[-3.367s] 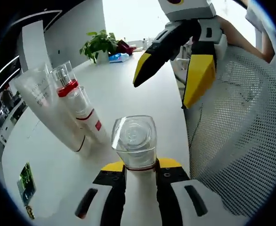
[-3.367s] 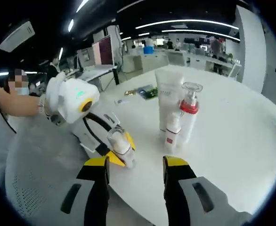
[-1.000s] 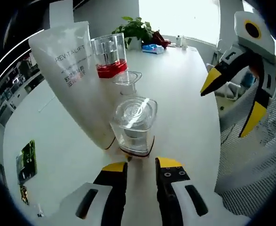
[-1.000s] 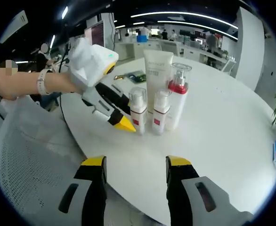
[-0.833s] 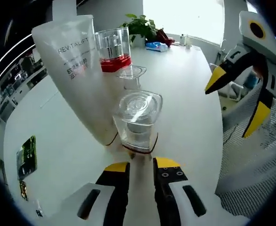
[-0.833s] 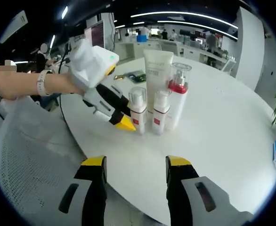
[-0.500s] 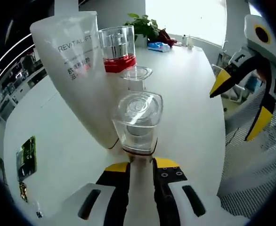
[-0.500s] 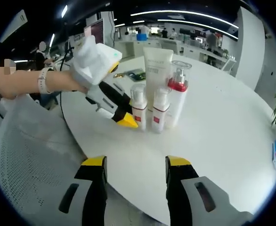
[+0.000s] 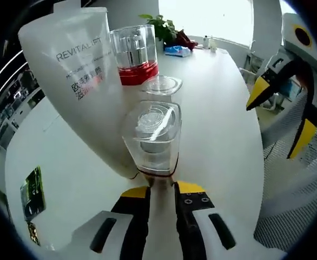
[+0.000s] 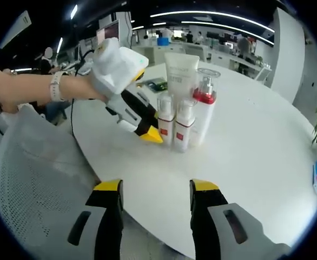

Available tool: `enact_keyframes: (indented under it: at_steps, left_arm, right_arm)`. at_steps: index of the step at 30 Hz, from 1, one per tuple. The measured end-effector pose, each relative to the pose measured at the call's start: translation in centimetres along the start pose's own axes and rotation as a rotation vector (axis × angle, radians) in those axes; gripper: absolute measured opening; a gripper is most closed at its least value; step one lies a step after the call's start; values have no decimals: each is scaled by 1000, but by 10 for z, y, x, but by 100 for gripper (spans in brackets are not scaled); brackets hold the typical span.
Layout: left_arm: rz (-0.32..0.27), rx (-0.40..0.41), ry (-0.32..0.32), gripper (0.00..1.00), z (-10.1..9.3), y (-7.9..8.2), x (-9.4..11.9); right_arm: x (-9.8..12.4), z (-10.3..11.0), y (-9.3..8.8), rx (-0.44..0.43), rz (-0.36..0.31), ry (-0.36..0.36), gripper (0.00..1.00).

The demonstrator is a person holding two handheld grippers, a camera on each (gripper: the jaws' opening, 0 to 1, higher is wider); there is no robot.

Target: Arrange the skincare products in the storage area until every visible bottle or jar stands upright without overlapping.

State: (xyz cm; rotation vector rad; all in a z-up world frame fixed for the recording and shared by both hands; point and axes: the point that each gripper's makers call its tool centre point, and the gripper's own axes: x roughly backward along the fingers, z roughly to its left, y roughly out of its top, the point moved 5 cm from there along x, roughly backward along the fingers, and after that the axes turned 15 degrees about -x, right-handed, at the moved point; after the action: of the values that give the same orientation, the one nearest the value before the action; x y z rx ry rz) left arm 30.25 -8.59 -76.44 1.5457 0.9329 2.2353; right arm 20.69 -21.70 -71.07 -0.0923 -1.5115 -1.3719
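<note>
Left gripper [image 9: 161,190] clenched on small clear-capped bottle [image 9: 151,138] upright between its jaws, white tube [image 9: 85,81] and red-collared pump bottle [image 9: 133,54] just beyond, right gripper [image 10: 154,189] jaws spread, nothing between them, bottles well ahead

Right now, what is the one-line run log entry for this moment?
left gripper: shut on small bottle, upright beside second small bottle | right gripper: open, clear of table | tube, pump bottle: upright

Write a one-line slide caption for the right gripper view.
Left gripper grips a small bottle upright beside a second bottle, tube and red-collared pump bottle on the white table.
</note>
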Motion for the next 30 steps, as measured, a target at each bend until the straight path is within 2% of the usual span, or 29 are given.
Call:
enact_keyframes:
  at_steps: [14,30]
  left_arm:
    - [11,-39,-33,12,3,2,-7]
    - [14,10,-20,11,4,5,-11]
  right_arm:
    - [0,0,-1,-4,2,-2,49]
    - [-1,-1,-2,1,14,-3,49]
